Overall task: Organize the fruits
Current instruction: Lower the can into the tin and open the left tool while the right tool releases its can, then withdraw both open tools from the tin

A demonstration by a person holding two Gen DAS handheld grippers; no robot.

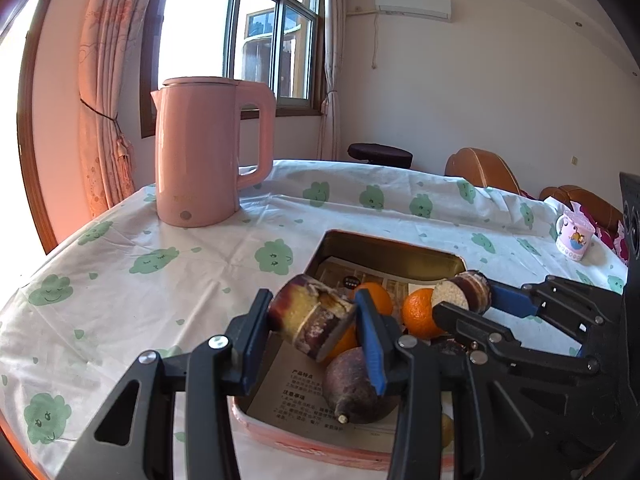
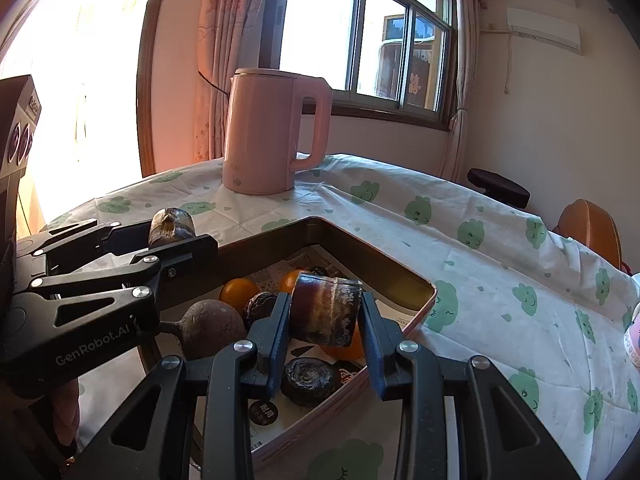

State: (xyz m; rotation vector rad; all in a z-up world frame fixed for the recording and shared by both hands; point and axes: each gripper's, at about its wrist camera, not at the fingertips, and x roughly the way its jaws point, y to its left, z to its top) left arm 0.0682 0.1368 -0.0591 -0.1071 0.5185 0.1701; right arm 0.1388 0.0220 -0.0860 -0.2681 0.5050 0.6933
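both grippers, left gripper and right gripper, clamped on sugarcane pieces, should lower gently into the tin before letting go.

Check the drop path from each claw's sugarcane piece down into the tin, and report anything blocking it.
Nothing stands in the air below either piece, but the tin floor is crowded. Under the right claw and its sugarcane piece lie an orange and a dark round piece. Under the left claw and its sugarcane piece lies a dark purple root.
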